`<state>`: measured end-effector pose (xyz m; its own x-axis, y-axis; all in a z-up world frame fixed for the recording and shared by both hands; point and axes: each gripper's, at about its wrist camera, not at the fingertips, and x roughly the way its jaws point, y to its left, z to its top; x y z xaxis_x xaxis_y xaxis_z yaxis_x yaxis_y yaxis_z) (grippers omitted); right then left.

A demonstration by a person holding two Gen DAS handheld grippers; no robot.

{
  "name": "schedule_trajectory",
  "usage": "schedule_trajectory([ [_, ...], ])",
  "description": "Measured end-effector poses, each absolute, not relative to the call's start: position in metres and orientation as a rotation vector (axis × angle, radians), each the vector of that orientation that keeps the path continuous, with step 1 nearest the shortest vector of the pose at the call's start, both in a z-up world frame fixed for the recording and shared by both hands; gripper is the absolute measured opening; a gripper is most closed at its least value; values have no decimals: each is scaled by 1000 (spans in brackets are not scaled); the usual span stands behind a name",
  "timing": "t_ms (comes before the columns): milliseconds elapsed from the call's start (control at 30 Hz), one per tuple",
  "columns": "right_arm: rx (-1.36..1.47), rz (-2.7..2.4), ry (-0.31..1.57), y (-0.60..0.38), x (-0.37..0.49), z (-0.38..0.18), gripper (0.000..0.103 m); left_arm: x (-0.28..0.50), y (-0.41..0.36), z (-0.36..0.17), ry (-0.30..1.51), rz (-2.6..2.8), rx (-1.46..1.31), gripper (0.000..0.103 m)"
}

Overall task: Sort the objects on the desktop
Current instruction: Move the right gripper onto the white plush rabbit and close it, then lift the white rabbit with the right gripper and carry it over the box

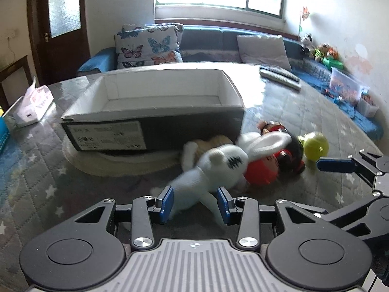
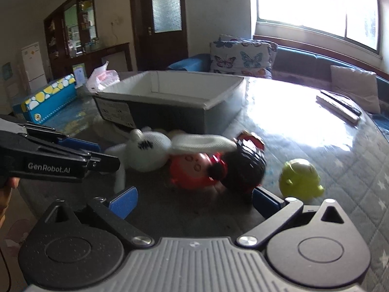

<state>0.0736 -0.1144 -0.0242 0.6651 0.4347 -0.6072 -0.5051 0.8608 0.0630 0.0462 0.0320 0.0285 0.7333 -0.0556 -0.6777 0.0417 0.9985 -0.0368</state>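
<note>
A white plush rabbit (image 1: 218, 168) lies on the table in front of an open cardboard box (image 1: 155, 112). My left gripper (image 1: 195, 203) is open, its blue pads either side of the rabbit's legs. A red toy (image 1: 261, 172), a black-and-red toy (image 1: 290, 155) and a green toy (image 1: 314, 144) lie to the right. In the right wrist view my right gripper (image 2: 194, 200) is open just short of the red toy (image 2: 192, 170) and black toy (image 2: 243, 168). The rabbit (image 2: 150, 153), green toy (image 2: 300, 180) and box (image 2: 170, 97) also show there.
A tissue pack (image 1: 34, 102) and a blue box (image 2: 46, 97) sit at the table's left. Remote controls (image 1: 279, 76) lie at the far right. A sofa with butterfly cushions (image 1: 148, 46) stands behind the table. A round mat (image 1: 116, 163) lies under the box.
</note>
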Motion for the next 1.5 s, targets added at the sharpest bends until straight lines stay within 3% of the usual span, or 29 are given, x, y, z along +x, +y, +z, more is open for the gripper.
schedule_trajectory([
  [600, -267, 696, 599, -59, 104, 2, 88, 49, 57, 10, 778, -127, 86, 42],
  [767, -315, 745, 632, -41, 112, -4, 69, 56, 56, 2, 784, -170, 116, 38],
  [967, -334, 779, 656, -32, 111, -13, 59, 56, 71, 0, 777, -185, 100, 26],
  [1500, -451, 814, 657, -14, 101, -35, 60, 57, 87, -2, 775, -202, 161, 27],
])
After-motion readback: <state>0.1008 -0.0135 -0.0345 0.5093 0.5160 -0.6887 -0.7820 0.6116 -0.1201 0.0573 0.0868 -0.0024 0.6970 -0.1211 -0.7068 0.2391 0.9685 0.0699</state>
